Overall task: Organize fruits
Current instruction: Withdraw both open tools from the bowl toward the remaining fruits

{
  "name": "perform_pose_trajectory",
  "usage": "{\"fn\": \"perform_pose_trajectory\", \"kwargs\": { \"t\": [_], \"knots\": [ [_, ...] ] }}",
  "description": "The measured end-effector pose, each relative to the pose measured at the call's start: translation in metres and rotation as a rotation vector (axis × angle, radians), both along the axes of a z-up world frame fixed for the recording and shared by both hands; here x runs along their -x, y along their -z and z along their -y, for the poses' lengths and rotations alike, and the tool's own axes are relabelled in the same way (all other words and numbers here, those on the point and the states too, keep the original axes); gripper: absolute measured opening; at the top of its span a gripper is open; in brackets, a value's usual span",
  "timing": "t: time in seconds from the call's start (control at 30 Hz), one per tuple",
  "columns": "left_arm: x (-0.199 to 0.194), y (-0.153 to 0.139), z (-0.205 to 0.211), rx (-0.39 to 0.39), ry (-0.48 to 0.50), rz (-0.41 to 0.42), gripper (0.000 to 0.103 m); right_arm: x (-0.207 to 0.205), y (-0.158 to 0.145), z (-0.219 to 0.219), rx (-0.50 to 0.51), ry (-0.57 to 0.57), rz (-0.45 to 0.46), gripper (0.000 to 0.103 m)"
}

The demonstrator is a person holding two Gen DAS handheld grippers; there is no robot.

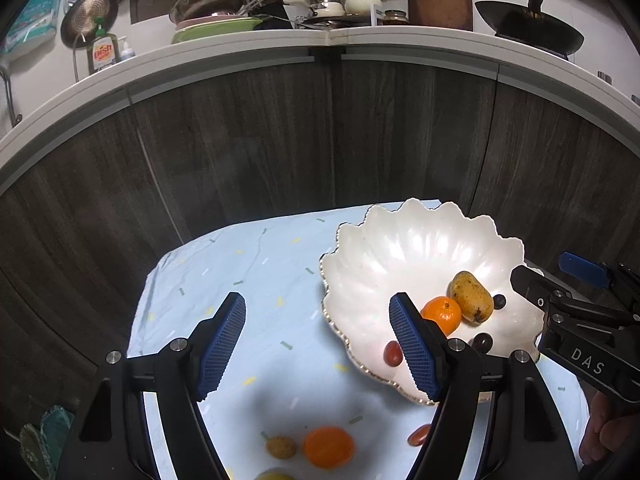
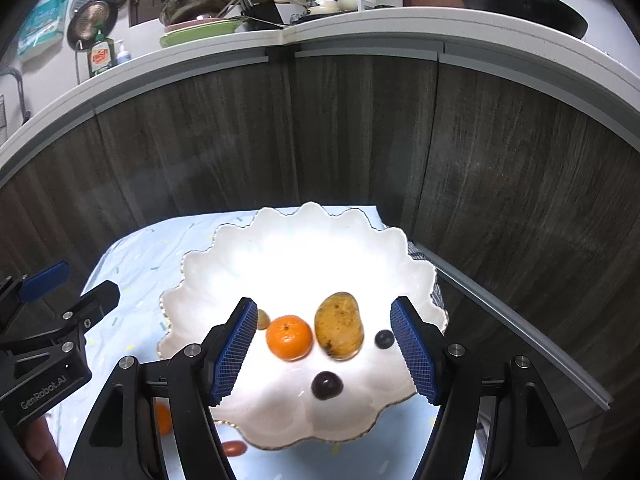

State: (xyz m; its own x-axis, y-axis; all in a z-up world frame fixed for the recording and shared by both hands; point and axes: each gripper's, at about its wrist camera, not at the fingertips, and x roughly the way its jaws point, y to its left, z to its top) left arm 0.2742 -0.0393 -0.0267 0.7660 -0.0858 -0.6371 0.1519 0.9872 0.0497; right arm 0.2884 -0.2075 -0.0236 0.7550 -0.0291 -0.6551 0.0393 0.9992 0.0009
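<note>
Both grippers hang over a table covered with a light blue cloth [image 1: 240,280], in front of dark wood cabinet doors [image 1: 280,140] under a white counter [image 1: 240,46] crowded with pots and dishes. The left gripper [image 1: 318,346] has its fingers spread wide apart with nothing between them, above bare cloth just left of the bowl; its right pad overlaps the bowl's near-left rim in the left wrist view. The right gripper [image 2: 324,348] is also wide open and empty, over the near half of the white scalloped bowl [image 2: 280,248], which sits on the right side of the cloth. Inside the bowl: a tangerine [image 2: 289,337] near the middle, a spotted yellow mango [image 2: 339,326] touching or just beside it on the right, a small blueberry [image 2: 385,338] right of the mango, a dark grape [image 2: 327,385] nearer the front, and a small yellowish-green fruit [image 2: 263,318] partly hidden behind the right gripper's left finger. The left wrist view also shows a red grape [image 1: 393,353] in the bowl close to the near-left rim. Fruit not yet in the bowl lies on the cloth near the front: a second tangerine [image 1: 328,447], a small brownish-yellow fruit [image 1: 281,447] just left of it, a red grape on the cloth [image 1: 419,435] right of it near the bowl's rim, and a yellow fruit [image 1: 274,475] cut off at the bottom edge, all blurred. A wok [image 1: 528,28] sits far right on the counter, a soap bottle [image 1: 103,54] far left.
</note>
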Motion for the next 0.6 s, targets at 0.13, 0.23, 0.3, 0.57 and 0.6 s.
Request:
{"fn": "perform_pose_trajectory", "kwargs": {
  "t": [0.13,0.23,0.3,0.57,0.6],
  "knots": [
    [0.011,-0.005,-0.011,0.001,-0.009,0.005,0.074,0.006,-0.003,-0.008,-0.006,-0.014,0.006,0.070],
    [0.019,-0.007,-0.019,-0.001,-0.016,0.009,0.074,0.010,-0.004,-0.015,-0.009,-0.025,0.009,0.070],
    [0.022,-0.008,-0.023,0.000,-0.022,0.009,0.074,0.012,-0.004,-0.019,-0.010,-0.032,0.010,0.070],
    [0.036,-0.008,-0.036,-0.001,-0.042,0.006,0.074,0.023,-0.005,-0.033,-0.008,-0.059,0.014,0.070],
    [0.038,-0.007,-0.038,-0.001,-0.044,0.005,0.074,0.025,-0.005,-0.035,-0.008,-0.062,0.014,0.070]
  ]
}}
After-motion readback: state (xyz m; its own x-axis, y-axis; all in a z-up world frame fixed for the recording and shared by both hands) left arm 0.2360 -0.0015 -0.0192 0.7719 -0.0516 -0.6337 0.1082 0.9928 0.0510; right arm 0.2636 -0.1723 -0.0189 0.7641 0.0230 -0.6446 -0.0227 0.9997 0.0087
